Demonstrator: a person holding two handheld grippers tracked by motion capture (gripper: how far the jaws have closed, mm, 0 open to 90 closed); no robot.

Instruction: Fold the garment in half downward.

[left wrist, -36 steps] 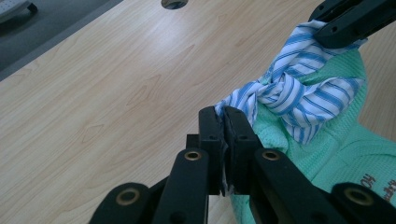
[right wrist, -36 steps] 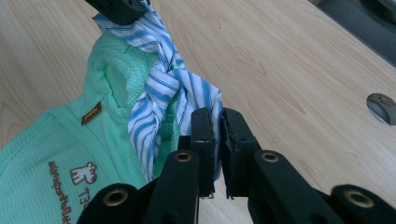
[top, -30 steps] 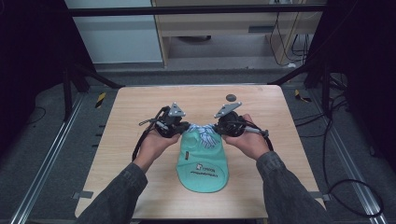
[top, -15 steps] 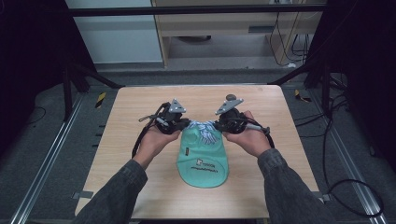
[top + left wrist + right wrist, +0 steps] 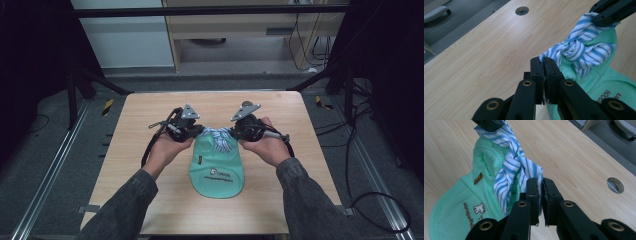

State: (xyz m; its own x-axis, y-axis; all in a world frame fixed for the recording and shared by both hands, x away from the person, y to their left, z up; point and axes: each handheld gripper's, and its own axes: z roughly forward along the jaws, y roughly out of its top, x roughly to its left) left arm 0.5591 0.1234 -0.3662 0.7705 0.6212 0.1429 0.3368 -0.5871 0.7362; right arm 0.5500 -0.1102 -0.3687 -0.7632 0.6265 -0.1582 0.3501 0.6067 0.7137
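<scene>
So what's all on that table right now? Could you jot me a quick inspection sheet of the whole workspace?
Surface: light wooden table, with a round hole near its far edge.
Job's things: mint green bib with printed lettering, lying flat; its blue-and-white striped ties are knotted at the neck.
Clutter: nothing seen.
Grippers: left gripper shut on one end of the striped ties; right gripper shut on the other end.
Cables: a black cable trails from the left gripper; more lie on the floor at the right.
Surroundings: dark floor, black frame bars, pale cabinets behind.
</scene>
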